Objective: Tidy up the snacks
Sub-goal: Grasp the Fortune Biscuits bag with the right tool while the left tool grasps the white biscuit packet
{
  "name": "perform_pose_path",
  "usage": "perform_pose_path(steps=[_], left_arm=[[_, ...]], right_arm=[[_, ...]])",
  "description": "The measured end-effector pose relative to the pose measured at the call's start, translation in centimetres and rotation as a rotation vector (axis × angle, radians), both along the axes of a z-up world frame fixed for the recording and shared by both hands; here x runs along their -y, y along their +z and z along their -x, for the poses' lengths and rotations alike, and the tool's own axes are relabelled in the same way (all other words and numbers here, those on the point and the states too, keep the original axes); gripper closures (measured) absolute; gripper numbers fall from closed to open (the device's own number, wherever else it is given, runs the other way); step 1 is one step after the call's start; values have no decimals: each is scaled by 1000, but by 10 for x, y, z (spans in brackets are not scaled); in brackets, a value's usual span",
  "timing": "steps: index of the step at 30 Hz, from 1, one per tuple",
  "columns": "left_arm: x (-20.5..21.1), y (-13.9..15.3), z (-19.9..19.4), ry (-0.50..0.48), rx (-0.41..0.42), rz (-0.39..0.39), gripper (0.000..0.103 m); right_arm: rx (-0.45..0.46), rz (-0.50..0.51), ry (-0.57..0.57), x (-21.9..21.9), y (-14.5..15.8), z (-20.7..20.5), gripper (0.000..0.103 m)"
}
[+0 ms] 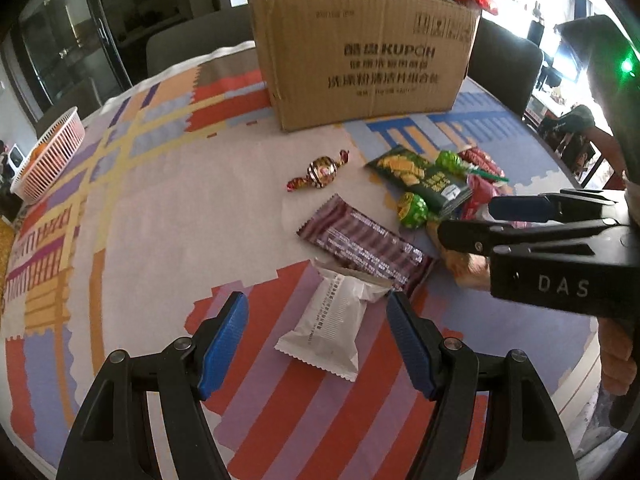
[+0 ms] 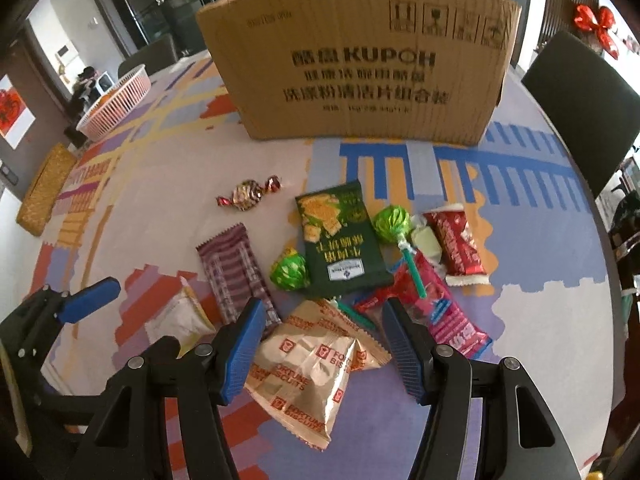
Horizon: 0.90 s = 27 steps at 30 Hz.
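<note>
Snacks lie on a patterned tablecloth in front of a cardboard box (image 1: 360, 60) (image 2: 360, 60). My left gripper (image 1: 318, 340) is open and hangs over a white packet (image 1: 336, 320), which sits between its blue pads without touching them. My right gripper (image 2: 324, 344) is open astride a gold Fortune Biscuits packet (image 2: 308, 372). In the left wrist view my right gripper (image 1: 468, 222) reaches in from the right. Nearby lie a brown striped bar (image 1: 360, 248) (image 2: 236, 276), a twisted foil candy (image 1: 320, 172) (image 2: 248, 194), a dark green packet (image 1: 420, 178) (image 2: 340, 240), green lollipops (image 2: 392, 220) and red packets (image 2: 456, 248).
A white slatted basket (image 1: 52, 152) (image 2: 116, 100) stands at the table's far left edge, with a yellow woven mat (image 2: 44, 188) near it. Dark chairs (image 2: 580, 100) ring the round table. A hand holds the right gripper's handle (image 1: 618, 364).
</note>
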State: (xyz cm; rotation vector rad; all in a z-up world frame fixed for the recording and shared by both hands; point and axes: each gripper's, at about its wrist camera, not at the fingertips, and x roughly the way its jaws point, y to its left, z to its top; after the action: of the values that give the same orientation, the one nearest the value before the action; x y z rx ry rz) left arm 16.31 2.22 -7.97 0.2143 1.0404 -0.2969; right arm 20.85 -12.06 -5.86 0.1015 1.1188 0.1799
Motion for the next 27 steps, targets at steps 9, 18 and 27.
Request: perform_pose_path(steps=[9, 18, 27], left_arm=[[4, -13, -4, -5, -35, -3, 32], [7, -21, -10, -3, -58, 1, 39], [5, -27, -13, 22, -107, 39, 69]], right_arm=[[-20, 28, 28, 1, -12, 15, 41], [-61, 39, 27, 6, -23, 26, 42], [-43, 55, 43, 7, -20, 30, 55]])
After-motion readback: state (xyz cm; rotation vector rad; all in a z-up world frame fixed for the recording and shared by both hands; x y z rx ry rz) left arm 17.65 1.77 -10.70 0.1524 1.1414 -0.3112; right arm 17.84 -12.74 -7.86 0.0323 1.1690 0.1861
